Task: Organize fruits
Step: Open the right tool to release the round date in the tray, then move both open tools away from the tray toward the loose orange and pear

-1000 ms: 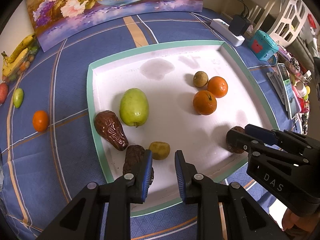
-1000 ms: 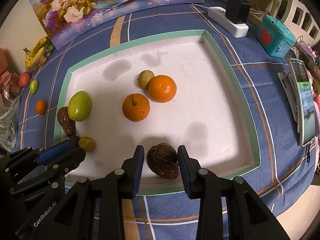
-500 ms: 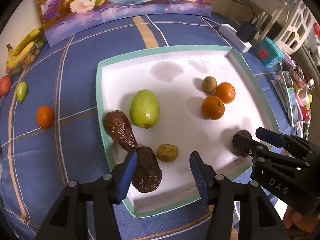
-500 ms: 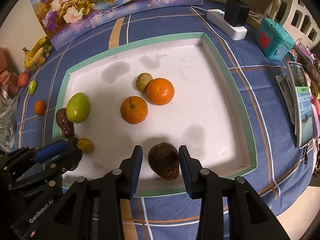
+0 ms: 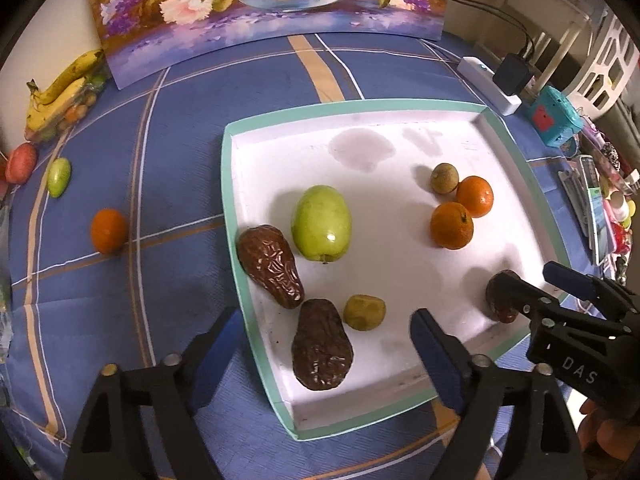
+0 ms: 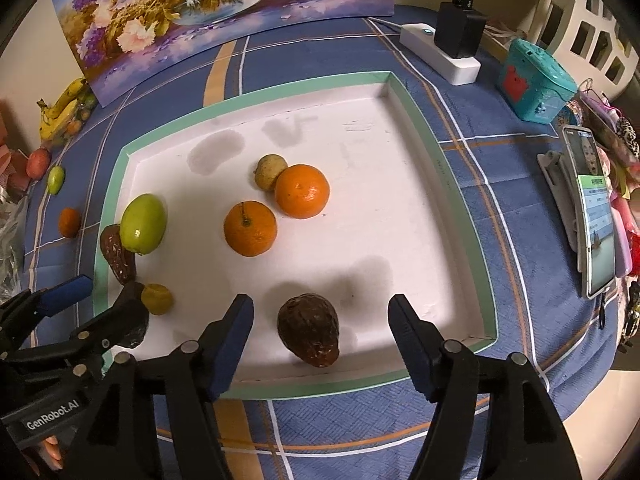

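Right hand-held gripper (image 6: 320,320) jaws opening, brown fruit (image 6: 309,329) between, untouched, on white tray (image 6: 408,92).

Fruits gathered in a white tray (image 5: 256,320) with a mint-green rim

A green apple-like fruit (image 5: 321,222) stands near the tray's left wall, touching a wrinkled brown fruit (image 5: 270,265); a second brown one (image 5: 322,346) lies on its side just below, beside a small yellow-green fruit (image 5: 364,312). Two oranges (image 6: 250,228) (image 6: 302,191) sit mid-tray, the farther one touching a small tan fruit (image 6: 270,171). A third brown fruit (image 6: 309,330) rests near the front rim.
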{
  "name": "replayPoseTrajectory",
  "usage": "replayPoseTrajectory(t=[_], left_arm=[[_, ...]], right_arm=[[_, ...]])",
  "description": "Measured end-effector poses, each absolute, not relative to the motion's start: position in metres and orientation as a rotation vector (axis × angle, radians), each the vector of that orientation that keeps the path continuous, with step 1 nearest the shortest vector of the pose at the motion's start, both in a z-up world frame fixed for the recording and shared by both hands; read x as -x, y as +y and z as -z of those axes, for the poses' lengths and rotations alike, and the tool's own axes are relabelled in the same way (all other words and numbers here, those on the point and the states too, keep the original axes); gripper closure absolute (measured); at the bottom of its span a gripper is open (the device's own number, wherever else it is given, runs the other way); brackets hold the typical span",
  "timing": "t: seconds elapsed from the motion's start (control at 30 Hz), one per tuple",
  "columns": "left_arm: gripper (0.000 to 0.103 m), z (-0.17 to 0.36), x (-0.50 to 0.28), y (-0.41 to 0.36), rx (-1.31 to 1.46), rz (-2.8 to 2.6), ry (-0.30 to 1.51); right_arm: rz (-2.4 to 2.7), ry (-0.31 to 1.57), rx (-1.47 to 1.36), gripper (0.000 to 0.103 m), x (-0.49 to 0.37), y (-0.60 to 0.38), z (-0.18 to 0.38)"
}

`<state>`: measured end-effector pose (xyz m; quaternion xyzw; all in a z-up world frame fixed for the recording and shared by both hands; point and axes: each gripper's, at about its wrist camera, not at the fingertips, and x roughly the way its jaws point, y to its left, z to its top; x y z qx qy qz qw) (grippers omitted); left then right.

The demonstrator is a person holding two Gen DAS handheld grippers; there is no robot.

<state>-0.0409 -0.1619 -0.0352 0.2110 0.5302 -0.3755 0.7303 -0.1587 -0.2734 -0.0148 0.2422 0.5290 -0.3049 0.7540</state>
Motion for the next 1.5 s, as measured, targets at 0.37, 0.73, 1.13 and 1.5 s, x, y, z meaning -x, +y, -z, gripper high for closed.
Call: replayPoseTrajectory(t=[0.37, 0.73, 1.13, 1.5], left_arm=[[0.000, 0.038, 0.032, -0.155, -0.465, 0.785, 1.153], [0.000, 0.043, 0.019, -0.146, -0.469, 0.713, 1.147], [0.000, 0.040, 0.014, -0.140, -0.472, 0.704, 1.129], [0.000, 0.038, 0.005, -0.132, -0.447, 0.712, 1.144]], right_arm=[[0.692, 1.146, -0.514, 0.014, 0.162, -0.274, 0.015], [0.715, 1.124, -0.492, 0.006, 0.166, -0.273, 0.014], [0.718, 1.050, -0.483, 0.006, 0.166, -0.272, 0.005], [0.685, 1.043, -0.474, 0.006, 0.158, -0.267, 0.003]])
